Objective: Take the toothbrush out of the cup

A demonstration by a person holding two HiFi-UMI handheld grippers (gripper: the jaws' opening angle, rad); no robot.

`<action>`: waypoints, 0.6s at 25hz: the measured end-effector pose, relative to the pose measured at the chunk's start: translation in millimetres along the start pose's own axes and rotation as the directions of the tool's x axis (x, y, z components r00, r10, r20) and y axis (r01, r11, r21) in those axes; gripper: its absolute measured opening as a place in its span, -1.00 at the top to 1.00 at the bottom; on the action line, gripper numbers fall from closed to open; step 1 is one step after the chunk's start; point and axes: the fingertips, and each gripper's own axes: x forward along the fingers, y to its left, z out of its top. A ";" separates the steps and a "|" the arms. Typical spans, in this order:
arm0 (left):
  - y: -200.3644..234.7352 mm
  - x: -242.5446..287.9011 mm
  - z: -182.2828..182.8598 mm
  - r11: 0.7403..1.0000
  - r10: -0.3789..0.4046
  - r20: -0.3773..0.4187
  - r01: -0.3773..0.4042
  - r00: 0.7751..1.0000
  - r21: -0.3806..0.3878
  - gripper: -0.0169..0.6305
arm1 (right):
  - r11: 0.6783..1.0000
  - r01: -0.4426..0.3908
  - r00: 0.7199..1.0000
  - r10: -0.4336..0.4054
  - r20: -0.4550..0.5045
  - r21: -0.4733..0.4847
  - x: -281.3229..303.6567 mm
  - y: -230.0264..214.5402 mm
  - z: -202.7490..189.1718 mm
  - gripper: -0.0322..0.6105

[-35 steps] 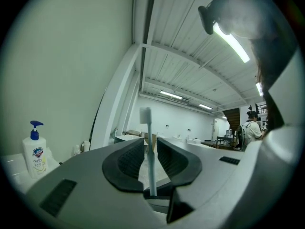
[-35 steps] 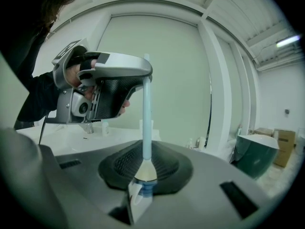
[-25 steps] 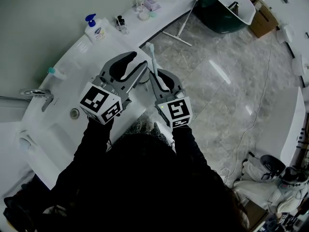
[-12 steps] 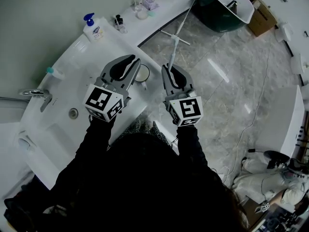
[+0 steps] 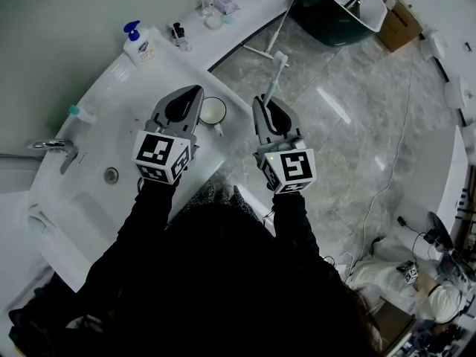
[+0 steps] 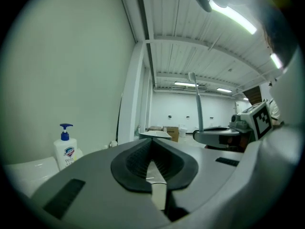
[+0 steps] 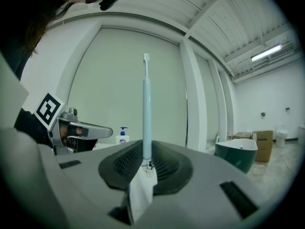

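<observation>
1. Your right gripper [image 7: 147,162] is clamped on the bottom end of the toothbrush [image 7: 146,113]. The handle rises straight out of the closed pads, with the bristle end farthest from the grip.
2. In the head view the toothbrush reaches forward from that gripper's tip. It shows against the grey floor [image 5: 349,147] beyond the counter's edge.
3. The toothbrush is out of the cup [image 5: 212,111] and clear of it. The cup stands on the white counter [image 5: 149,76] close to the edge, to the left of the brush.
4. Your left gripper [image 6: 152,144] has just been closing its jaws. They are now pressed together with nothing between them.
5. The left gripper's tip is just beside the cup, on the cup's left. You cannot tell from the head view whether it touches the rim.
6. Your two grippers lie side by side. In the head view the cup sits between them, nearer the left one.
7. From the left gripper view, the toothbrush stands upright at the right, above the right gripper's jaws.
8. A soap bottle [image 5: 136,43] stands at the back of the counter by the wall, well apart from the cup. The tap [image 5: 56,146] is at the far left of the sink. A dark green bathtub [image 5: 346,6] sits on the floor beyond the brush.
</observation>
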 end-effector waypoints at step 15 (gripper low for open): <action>3.1 -4.0 -5.8 0.996 0.066 -0.007 -0.066 0.998 0.053 0.92 | 0.999 0.052 0.999 -0.052 0.009 0.015 -7.4 -8.3 5.2 0.72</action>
